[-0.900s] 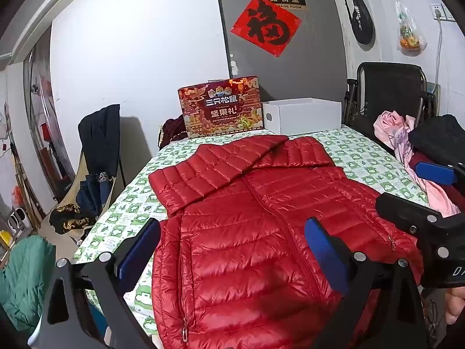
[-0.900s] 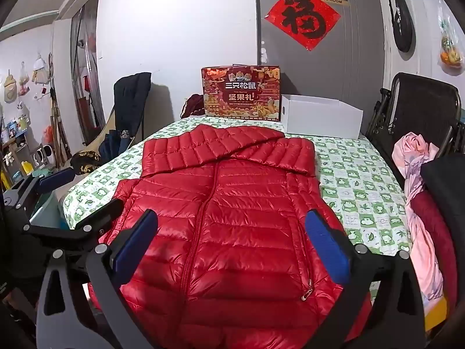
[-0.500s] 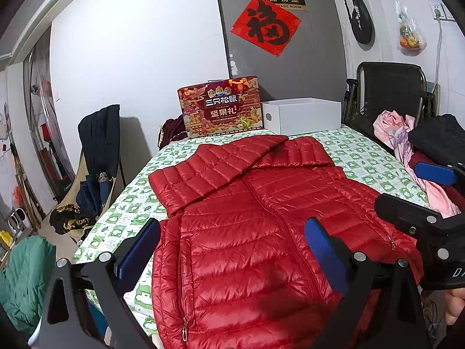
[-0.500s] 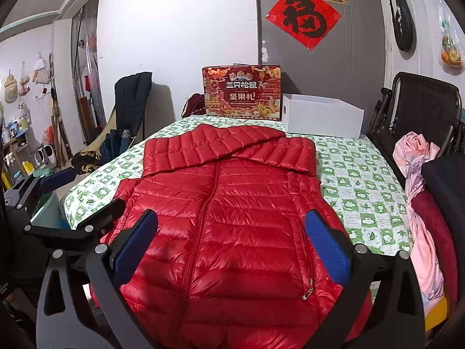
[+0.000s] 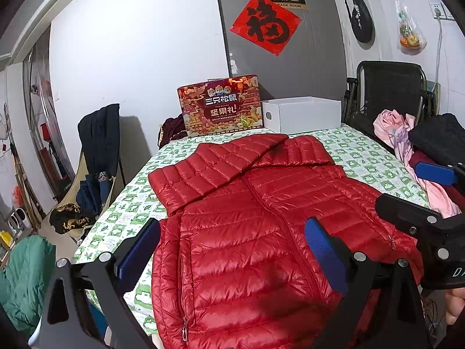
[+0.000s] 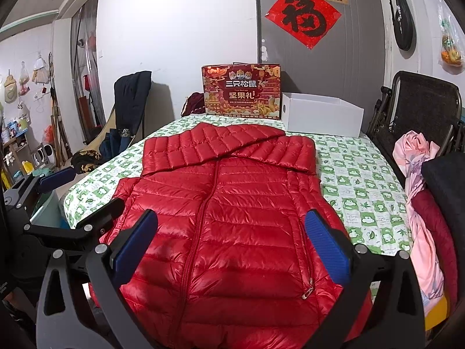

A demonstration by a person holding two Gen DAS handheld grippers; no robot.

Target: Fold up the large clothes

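Red gift box (image 6: pixel 241 89) and white box (image 6: pixel 322 114) behind quilted jacket (image 6: pixel 232 226).

Jacket (image 6: pixel 221 218) lies on table (image 6: pixel 363 180) (boxes (image 6: pixel 322 113) behind it).

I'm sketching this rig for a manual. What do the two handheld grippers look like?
Both look alike: the left gripper and right gripper each have black, angular, forked fingers with silver bolt heads and flat blue ribbed pads on the inner faces. White lettering, cut off at the frame edge, marks the right gripper's body in the left wrist view. No cables or sleeves show.
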